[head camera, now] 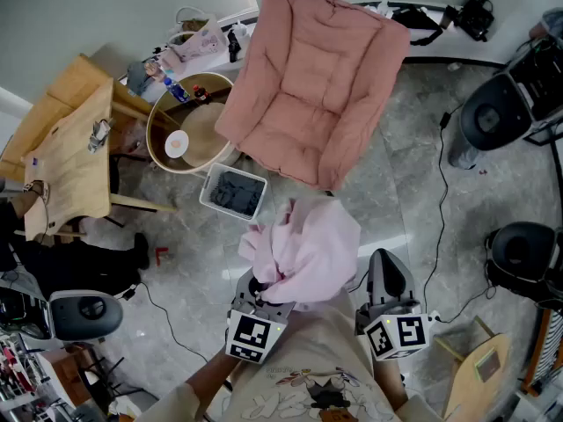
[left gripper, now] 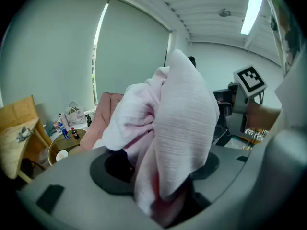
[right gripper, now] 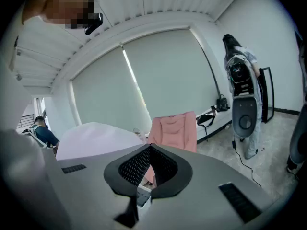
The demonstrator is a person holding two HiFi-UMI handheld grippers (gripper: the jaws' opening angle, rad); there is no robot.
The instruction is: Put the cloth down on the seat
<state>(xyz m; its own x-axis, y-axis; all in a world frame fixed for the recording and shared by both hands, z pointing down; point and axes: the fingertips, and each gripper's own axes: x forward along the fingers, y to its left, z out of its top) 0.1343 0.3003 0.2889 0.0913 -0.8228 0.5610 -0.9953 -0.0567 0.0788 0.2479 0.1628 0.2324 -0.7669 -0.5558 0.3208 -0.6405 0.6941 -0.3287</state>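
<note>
A pale pink cloth (head camera: 303, 251) hangs bunched over the floor, just short of the front edge of the pink cushioned seat (head camera: 312, 86). My left gripper (head camera: 264, 290) is shut on the cloth (left gripper: 182, 123), whose folds fill the gap between the jaws and rise above them. To its right my right gripper (head camera: 390, 272) hangs beside the cloth, shut, with nothing in it. In the right gripper view the gripper (right gripper: 150, 150) has its pads meeting at their tips, the seat (right gripper: 175, 131) stands ahead and the cloth (right gripper: 96, 138) bulges at the left.
A grey bin (head camera: 233, 192) sits on the floor left of the seat's front. Behind it stands a round wooden table (head camera: 207, 134) with a cup and bottles. A wooden table (head camera: 70, 148) is far left. Black stands (head camera: 497, 112) and a cable (head camera: 440, 209) lie at the right.
</note>
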